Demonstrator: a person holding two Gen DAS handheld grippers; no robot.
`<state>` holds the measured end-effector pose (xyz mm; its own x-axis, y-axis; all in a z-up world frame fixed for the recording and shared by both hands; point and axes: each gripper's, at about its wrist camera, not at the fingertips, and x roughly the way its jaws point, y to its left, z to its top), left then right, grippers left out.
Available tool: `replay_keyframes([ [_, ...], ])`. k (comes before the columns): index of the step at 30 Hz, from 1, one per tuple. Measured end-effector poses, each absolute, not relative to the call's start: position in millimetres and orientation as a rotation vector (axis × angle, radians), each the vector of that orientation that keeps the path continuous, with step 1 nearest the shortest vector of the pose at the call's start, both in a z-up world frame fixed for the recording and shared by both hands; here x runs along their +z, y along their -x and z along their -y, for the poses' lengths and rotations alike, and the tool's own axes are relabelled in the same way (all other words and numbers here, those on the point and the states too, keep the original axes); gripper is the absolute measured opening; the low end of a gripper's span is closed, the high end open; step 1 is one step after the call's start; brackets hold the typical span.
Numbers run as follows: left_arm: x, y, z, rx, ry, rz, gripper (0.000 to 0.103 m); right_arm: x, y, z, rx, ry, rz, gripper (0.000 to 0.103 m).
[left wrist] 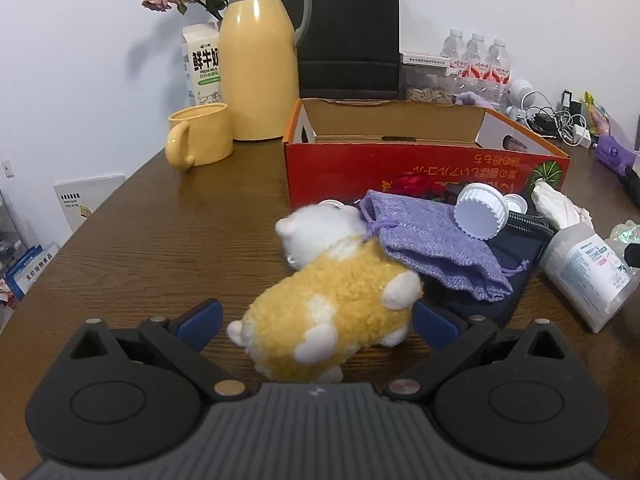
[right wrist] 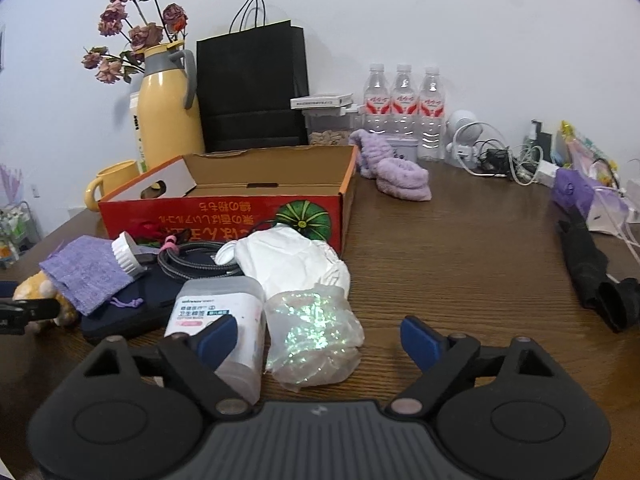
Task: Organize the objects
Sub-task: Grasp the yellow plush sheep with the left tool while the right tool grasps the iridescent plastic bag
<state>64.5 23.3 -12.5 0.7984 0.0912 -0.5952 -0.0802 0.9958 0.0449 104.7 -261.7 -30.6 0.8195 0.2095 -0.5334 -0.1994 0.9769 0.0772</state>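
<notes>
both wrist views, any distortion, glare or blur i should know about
Left wrist view: fisheye bends the table edge, dark vignette in the top corners, a glare streak on the yellow thermos, and the plush toy between the left gripper fingers looks slightly soft. Right wrist view: same bowing and dark corners, iridescent glints on the crinkled plastic bag, far clutter small.

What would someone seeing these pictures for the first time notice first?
Probably the fluffy yellow and white plush toy, lying on the brown wooden table between the open left gripper. Behind it stands the open red cardboard box, with a clutter heap in front including a purple knitted drawstring pouch. The tall yellow thermos jug rises at the back left.
</notes>
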Motion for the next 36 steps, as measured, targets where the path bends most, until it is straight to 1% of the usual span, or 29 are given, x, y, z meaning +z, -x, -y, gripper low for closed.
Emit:
replay_keyframes([
  [3,-13.2,-67.0,-20.7,0.091,-0.002,-0.648,0.103,-32.0,-109.1,263.9,0.236,-0.039,-0.571,0.085],
  [4,-13.5,-67.9,-20.3,0.100,0.008,-0.652,0.103,-33.0,-110.8,264.5,0.241,-0.046,-0.573,0.079],
  [5,-13.2,-68.7,-19.8,0.114,0.019,-0.654,0.103,-33.6,-111.9,265.3,0.246,-0.056,-0.574,0.076],
  [7,-13.4,-70.8,-20.9,0.142,0.057,-0.659,0.103,-34.6,-114.1,267.7,0.259,-0.078,-0.576,0.073],
  [11,-14.0,-73.6,-22.1,0.184,0.120,-0.658,0.103,-36.8,-117.5,270.6,0.279,-0.105,-0.585,0.055],
  [14,-13.8,-77.0,-21.3,0.221,0.153,-0.657,0.103,-38.4,-118.6,271.2,0.293,-0.111,-0.590,0.047],
  [17,-14.4,-79.9,-20.1,0.245,0.168,-0.658,0.103,-38.5,-118.2,272.2,0.302,-0.115,-0.586,0.041],
  [24,-18.1,-81.7,-22.7,0.251,0.187,-0.662,0.102,-38.2,-118.3,272.1,0.305,-0.111,-0.579,0.039],
  [26,-18.0,-79.5,-26.2,0.238,0.204,-0.658,0.095,-37.9,-117.9,271.7,0.302,-0.111,-0.578,0.039],
  [29,-18.0,-74.1,-27.4,0.230,0.201,-0.651,0.091,-37.4,-115.5,270.2,0.298,-0.109,-0.575,0.039],
  [36,-17.4,-57.0,-34.2,0.238,0.168,-0.626,0.089,-33.7,-107.6,267.1,0.292,-0.098,-0.566,0.039],
])
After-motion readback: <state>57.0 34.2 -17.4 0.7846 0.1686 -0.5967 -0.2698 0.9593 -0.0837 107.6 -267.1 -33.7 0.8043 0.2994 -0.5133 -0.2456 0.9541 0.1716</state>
